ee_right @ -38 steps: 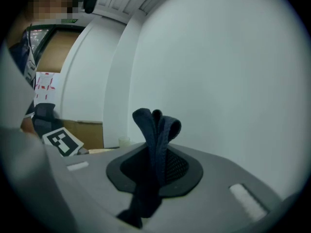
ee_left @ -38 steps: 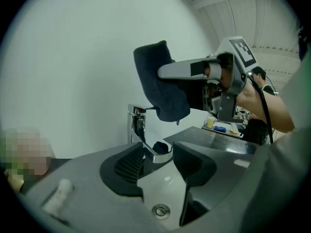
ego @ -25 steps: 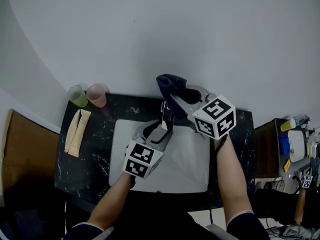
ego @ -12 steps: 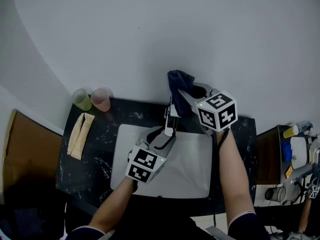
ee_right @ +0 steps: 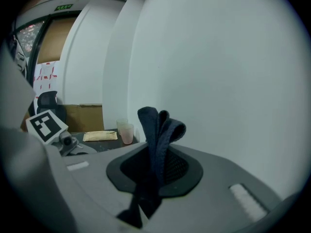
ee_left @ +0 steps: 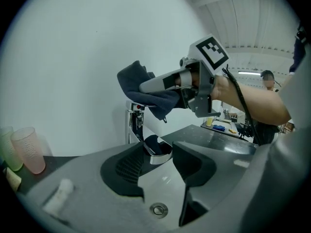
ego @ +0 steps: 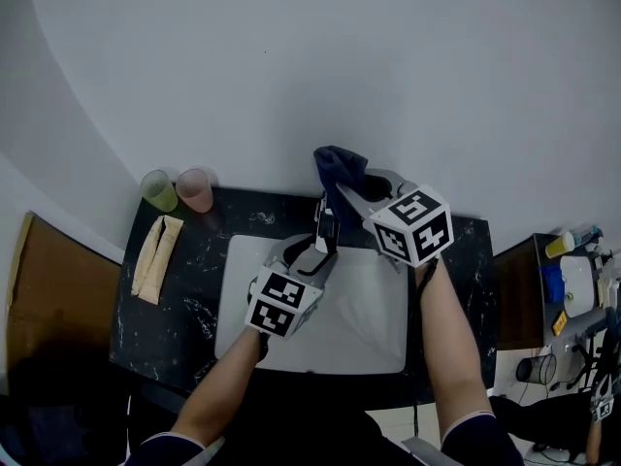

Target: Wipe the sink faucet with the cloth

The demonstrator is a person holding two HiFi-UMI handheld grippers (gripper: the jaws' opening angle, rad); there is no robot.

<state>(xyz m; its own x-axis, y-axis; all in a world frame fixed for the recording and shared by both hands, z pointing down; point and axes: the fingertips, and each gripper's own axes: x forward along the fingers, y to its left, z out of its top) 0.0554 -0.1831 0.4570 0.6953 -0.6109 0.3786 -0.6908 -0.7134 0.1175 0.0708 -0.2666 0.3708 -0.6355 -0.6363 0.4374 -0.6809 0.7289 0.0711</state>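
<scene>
The chrome faucet (ego: 325, 227) stands at the back rim of the white sink (ego: 374, 333). My left gripper (ego: 316, 250) reaches up to it, and the faucet's spout (ee_left: 158, 153) sits between its jaws with both pads against it. Just above the faucet's top (ee_left: 135, 108), my right gripper (ego: 343, 188) is shut on a dark blue cloth (ego: 341, 166). The cloth (ee_left: 134, 79) bunches out past the right gripper's fingertips and hangs over the faucet. In the right gripper view the cloth (ee_right: 158, 135) stands up folded between the jaws of the right gripper (ee_right: 155, 165).
The sink is set in a black speckled counter (ego: 184, 294) against a white wall. At its back left are a green cup (ego: 155, 189), a pink cup (ego: 195, 189) and a tan folded packet (ego: 153, 257). The drain (ee_left: 158, 209) lies below the spout. A brown panel (ego: 39, 294) stands left.
The right gripper with the cloth shifted a little to the right above the faucet, then came back left. The left gripper stayed at the spout.
</scene>
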